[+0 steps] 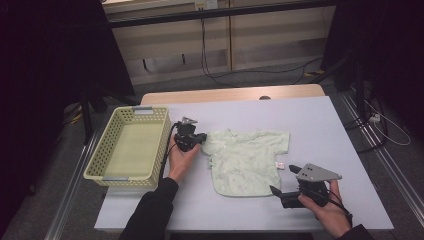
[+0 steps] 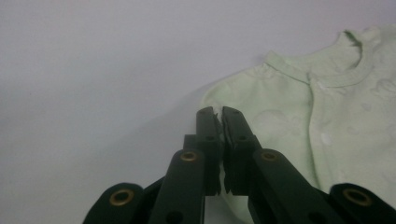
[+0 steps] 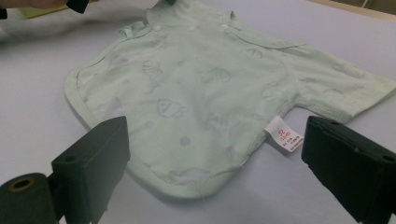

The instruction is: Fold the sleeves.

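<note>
Basket (image 1: 129, 146) sits just to the left of the left gripper (image 1: 200, 138), empty, on the table (image 1: 320, 130). That gripper's jaws are pressed together, pinching the edge of the shirt's (image 1: 248, 159) left sleeve; in the left gripper view a sliver of pale fabric shows between the closed jaws (image 2: 219, 122). The pale green shirt lies flat between the two grippers, its neck towards the far side. Near its right hem, the right gripper (image 1: 284, 179) rests with jaws spread wide, apart from the cloth, with a white tag (image 3: 283, 134) just ahead of it.
</note>
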Available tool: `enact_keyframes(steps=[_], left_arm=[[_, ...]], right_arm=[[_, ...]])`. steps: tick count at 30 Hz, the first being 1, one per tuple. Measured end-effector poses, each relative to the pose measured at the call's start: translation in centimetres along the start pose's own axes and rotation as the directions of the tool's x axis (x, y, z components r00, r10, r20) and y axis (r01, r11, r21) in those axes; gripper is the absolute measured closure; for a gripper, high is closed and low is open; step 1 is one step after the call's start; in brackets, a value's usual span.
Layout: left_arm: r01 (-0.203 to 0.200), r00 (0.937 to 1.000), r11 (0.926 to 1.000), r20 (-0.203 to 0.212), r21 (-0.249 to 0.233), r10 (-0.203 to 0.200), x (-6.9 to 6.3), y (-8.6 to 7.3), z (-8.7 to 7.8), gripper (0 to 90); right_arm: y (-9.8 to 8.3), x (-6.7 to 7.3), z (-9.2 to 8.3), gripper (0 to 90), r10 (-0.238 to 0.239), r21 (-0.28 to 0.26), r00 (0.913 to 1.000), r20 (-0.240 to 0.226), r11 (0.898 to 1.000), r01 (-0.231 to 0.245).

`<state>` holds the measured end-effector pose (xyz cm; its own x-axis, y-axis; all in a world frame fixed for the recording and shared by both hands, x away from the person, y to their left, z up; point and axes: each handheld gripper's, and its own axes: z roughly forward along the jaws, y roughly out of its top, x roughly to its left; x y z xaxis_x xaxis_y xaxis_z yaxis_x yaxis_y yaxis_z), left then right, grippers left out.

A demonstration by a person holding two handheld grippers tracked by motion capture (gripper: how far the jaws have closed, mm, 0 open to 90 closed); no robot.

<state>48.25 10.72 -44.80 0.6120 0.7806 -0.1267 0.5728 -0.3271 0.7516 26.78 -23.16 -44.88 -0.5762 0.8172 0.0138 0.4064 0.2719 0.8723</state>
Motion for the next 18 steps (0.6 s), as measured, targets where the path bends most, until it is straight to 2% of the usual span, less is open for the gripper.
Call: enact_keyframes(steps=[3, 8, 12, 18], left_arm=[[0.000, 1.0000, 0.9997, 0.005, -0.023, 0.000, -0.5, 0.2, -0.2, 86.3], [-0.022, 0.9997, 0.9989, 0.013, -0.042, 0.022, -1.3, 0.6, -0.7, 86.4], [-0.066, 0.9975, 0.9971, 0.022, -0.039, 0.067, -2.1, 0.9, -1.2, 86.3], [-0.104, 0.9935, 0.9938, 0.042, -0.039, 0.106, -3.4, 1.3, -1.1, 86.3]], right_arm=[[0.0, 0.0, 0.0, 7.5, 0.001, 0.000, 1.0000, 0.000, 1.000, -0.001], [0.0, 0.0, 0.0, 7.5, -0.002, -0.005, 1.0000, 0.003, 1.000, 0.002], [0.0, 0.0, -0.1, 7.5, -0.001, -0.009, 1.0000, 0.002, 1.000, 0.001], [0.0, 0.0, -0.1, 7.4, -0.002, -0.009, 1.0000, 0.002, 1.000, 0.002]])
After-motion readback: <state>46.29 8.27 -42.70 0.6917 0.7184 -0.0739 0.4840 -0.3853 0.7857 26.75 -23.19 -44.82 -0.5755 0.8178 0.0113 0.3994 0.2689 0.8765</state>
